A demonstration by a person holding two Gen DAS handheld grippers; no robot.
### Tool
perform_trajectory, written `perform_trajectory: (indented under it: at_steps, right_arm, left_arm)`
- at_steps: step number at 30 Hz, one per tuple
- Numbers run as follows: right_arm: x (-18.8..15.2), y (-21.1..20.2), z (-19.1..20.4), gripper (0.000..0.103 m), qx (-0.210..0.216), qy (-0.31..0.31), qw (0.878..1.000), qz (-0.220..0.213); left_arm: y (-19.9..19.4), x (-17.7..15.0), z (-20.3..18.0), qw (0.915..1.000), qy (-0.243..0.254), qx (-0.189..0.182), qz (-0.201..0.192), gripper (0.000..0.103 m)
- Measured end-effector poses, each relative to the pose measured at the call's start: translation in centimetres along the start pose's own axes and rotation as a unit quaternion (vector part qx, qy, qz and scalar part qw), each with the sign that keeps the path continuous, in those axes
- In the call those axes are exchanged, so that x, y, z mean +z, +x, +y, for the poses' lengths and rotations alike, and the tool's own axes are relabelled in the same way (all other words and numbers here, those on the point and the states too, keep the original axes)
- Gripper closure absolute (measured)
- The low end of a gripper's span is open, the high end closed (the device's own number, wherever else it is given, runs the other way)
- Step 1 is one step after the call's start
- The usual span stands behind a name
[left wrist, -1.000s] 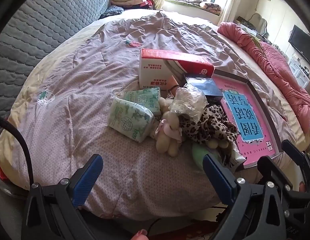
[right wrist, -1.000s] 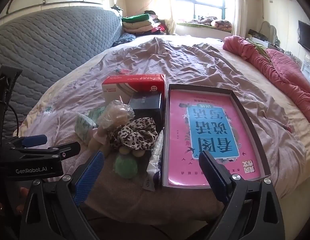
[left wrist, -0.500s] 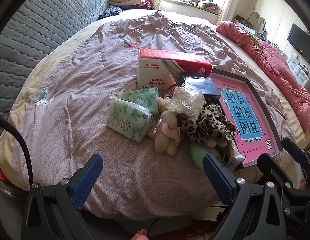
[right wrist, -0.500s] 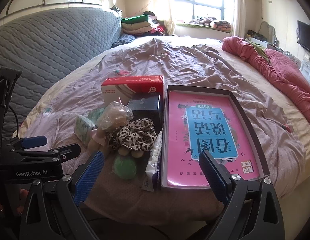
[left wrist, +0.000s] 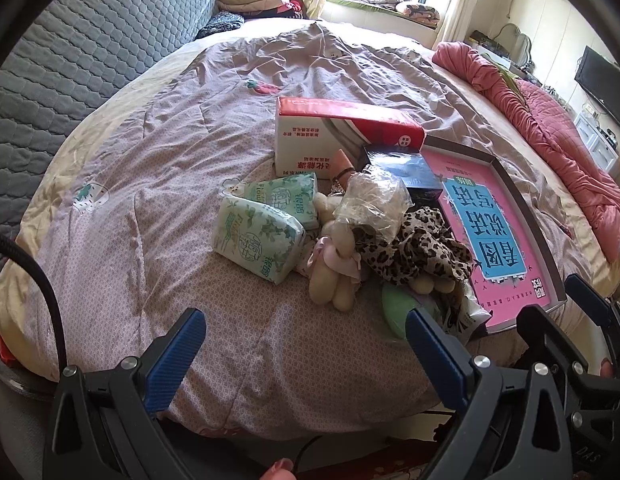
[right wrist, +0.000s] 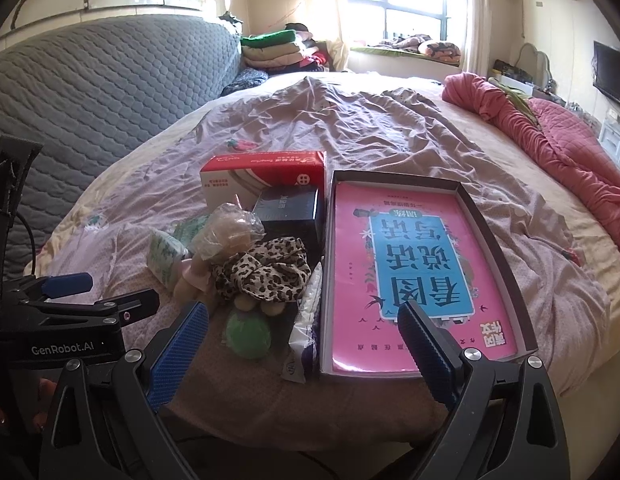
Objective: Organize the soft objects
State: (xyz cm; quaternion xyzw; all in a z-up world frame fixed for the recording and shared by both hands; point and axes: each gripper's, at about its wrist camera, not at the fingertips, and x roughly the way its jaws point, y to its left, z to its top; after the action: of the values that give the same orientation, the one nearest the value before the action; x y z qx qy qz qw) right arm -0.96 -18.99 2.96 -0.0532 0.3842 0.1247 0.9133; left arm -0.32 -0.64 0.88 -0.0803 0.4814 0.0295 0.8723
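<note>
A heap of soft things lies near the bed's front edge: two green tissue packs, a cream plush toy, a leopard-print cloth, a crinkled clear bag and a green ball. My left gripper is open and empty, hovering just before the bed edge below the heap. Before the ball and the tray hangs my right gripper, also open and empty.
A red-and-white carton and a dark box stand behind the heap. A grey tray holding a pink book lies right of it. A pink quilt lines the right side, a grey padded headboard the left.
Both grippers have drifted slightly back and up from the bed; the heap has not moved. Both stay open.
</note>
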Motion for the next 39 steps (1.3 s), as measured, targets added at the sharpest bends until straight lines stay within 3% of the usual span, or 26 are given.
perform_trajectory:
  at_steps: [21,39]
  right_arm:
    - [0.0,0.2,0.2,0.007,0.000,-0.003,1.000,0.003]
    - [1.3,3.9,0.6,0.007,0.018,-0.012,1.000,0.015]
  left_arm:
    - [0.4,-0.2,0.2,1.0000,-0.004,-0.005,0.006,0.002]
    - [3.7,1.3,5.5,0.9971,-0.074,-0.006,0.018,0.002]
